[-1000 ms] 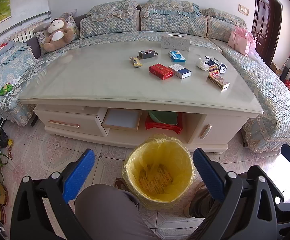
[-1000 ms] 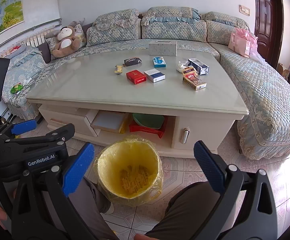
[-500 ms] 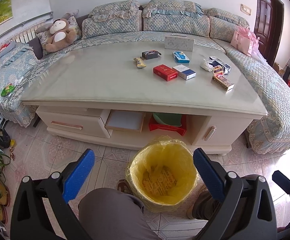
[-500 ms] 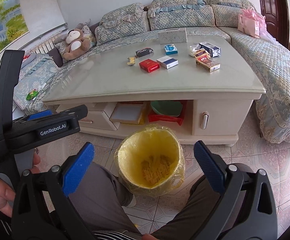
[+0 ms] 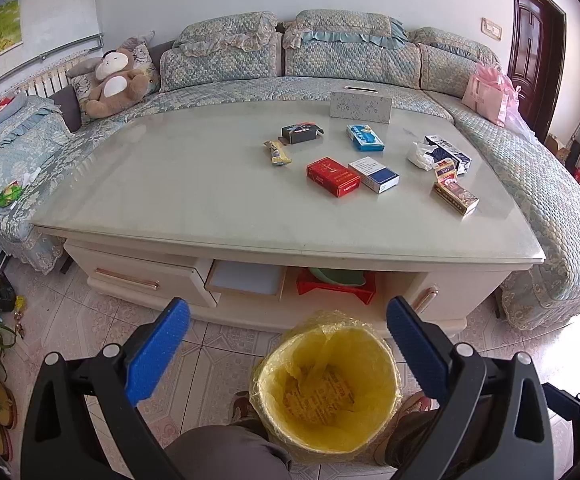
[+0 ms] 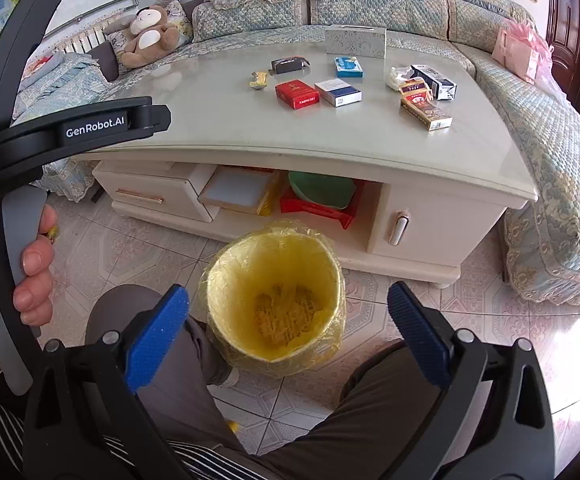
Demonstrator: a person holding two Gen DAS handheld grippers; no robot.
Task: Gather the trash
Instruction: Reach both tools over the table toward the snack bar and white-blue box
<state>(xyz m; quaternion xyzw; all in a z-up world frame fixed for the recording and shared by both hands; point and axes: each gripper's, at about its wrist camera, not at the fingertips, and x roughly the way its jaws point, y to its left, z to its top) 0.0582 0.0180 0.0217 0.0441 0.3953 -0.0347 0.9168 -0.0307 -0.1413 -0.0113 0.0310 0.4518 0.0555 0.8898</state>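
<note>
A bin with a yellow liner (image 5: pixel 325 384) stands on the floor in front of the coffee table (image 5: pixel 210 184); it also shows in the right wrist view (image 6: pixel 276 300). On the table lie a red pack (image 5: pixel 332 177), a white-and-blue pack (image 5: pixel 373 175), a black box (image 5: pixel 301 133), a blue pack (image 5: pixel 365 137), a yellow wrapper (image 5: pixel 278 153), a crumpled tissue (image 5: pixel 419 155) and a brown pack (image 5: pixel 455 196). My left gripper (image 5: pixel 288 340) is open and empty above the bin. My right gripper (image 6: pixel 288 334) is open and empty over the bin.
A tissue box (image 5: pixel 361 106) stands at the table's far edge. A sofa (image 5: pixel 329 56) wraps around the table, with a teddy bear (image 5: pixel 116 80) and a pink bag (image 5: pixel 485 92). The person's knees (image 6: pixel 369 408) flank the bin. The left gripper's body (image 6: pixel 70 132) fills the right view's left side.
Both grippers have risen and tilted, so the table top shows more from above. The left gripper's body has come further into the right wrist view. Both stay open.
</note>
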